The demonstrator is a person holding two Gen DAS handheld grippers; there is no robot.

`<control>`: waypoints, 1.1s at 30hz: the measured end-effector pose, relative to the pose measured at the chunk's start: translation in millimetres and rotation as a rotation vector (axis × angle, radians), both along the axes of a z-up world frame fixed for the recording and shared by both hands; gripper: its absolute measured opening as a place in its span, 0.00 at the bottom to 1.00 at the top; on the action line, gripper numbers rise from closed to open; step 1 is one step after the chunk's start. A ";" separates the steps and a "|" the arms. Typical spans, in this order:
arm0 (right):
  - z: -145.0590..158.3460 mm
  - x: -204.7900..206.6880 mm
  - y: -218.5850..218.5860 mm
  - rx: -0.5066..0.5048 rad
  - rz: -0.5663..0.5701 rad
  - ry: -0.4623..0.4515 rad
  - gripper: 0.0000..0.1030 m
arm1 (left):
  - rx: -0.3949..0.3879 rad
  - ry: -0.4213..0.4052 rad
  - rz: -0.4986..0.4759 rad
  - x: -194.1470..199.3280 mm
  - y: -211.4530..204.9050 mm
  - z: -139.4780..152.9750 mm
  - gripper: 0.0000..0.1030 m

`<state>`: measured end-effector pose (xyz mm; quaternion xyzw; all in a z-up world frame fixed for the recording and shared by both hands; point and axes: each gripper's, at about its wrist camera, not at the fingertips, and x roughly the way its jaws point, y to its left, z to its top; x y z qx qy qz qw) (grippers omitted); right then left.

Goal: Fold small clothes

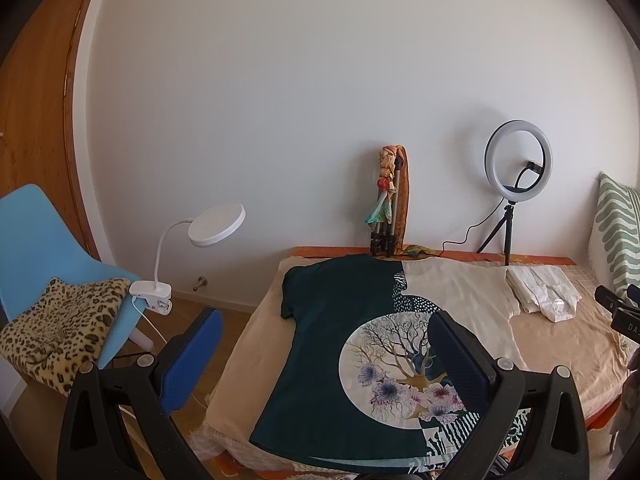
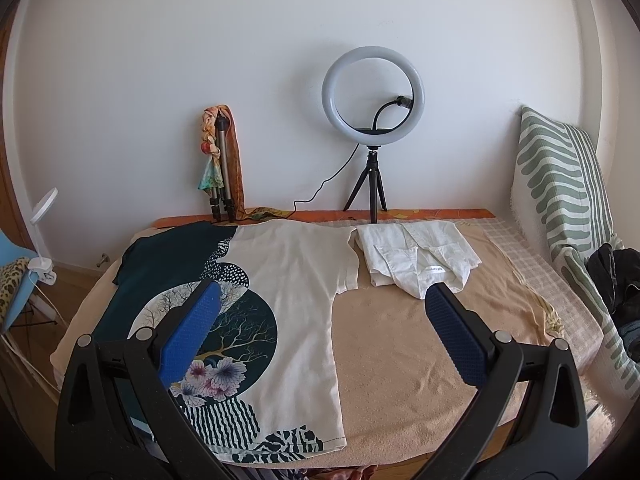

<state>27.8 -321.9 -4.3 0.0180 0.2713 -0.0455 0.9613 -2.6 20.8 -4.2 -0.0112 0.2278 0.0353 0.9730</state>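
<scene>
White wall behind, and a beige-covered bed (image 2: pixel 420 344) as my work surface, with a ring light (image 2: pixel 373 98) and a folded tripod (image 2: pixel 222 168) standing at its far edge. Spread flat on the cover is the tee (image 2: pixel 288 280), half dark green, half cream, with a tree print in a circle; its hem lies toward me and both sleeves are out. Just beside its right sleeve lies a white shirt (image 2: pixel 416 256), apparently folded already. My left gripper (image 1: pixel 324 360) and right gripper (image 2: pixel 320 332) both hang above the bed with jaws spread wide, holding nothing. I judge the tee is laid out and no fold has begun; the next move calls for me to bring each gripper down onto an edge, likely a sleeve or shoulder on one side, pinching only the top layers without dragging the cover. From the left view I get the green sleeve, a blue chair (image 1: pixel 36 248) and a clip lamp (image 1: pixel 216 220); from the right view, the cream sleeve, a striped pillow (image 2: pixel 560 200) and dark clothes (image 2: pixel 616 280) heaped at the right.
</scene>
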 end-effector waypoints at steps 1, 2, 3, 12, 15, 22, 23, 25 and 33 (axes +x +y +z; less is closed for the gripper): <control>-0.4 2.7 3.4 -0.003 0.007 0.001 1.00 | 0.003 0.001 0.005 1.0 2.3 -1.7 1.00; -0.5 5.4 6.5 -0.006 0.016 0.003 1.00 | 0.003 0.004 0.011 2.1 5.2 -3.8 1.00; -0.1 8.6 10.2 -0.008 0.028 0.004 1.00 | -0.002 0.013 0.015 3.6 9.0 -6.6 1.00; 8.9 60.9 57.1 0.046 0.242 -0.047 1.00 | -0.081 0.094 0.056 2.6 54.6 -59.6 0.88; 8.4 89.3 80.0 0.071 0.351 -0.023 1.00 | -0.146 0.124 0.056 -1.3 69.3 -87.0 0.86; -11.5 165.2 135.0 0.167 0.476 0.120 1.00 | -0.330 0.223 0.051 3.2 98.2 -143.7 0.65; -16.4 174.6 141.5 0.195 0.484 0.143 1.00 | -0.341 0.234 0.045 5.5 101.2 -150.0 0.63; -27.1 193.2 155.5 0.232 0.483 0.184 1.00 | -0.355 0.252 0.027 9.1 105.0 -161.5 0.61; -69.7 263.4 228.6 0.253 0.494 0.324 0.92 | -0.377 0.305 -0.021 37.6 122.1 -203.7 0.48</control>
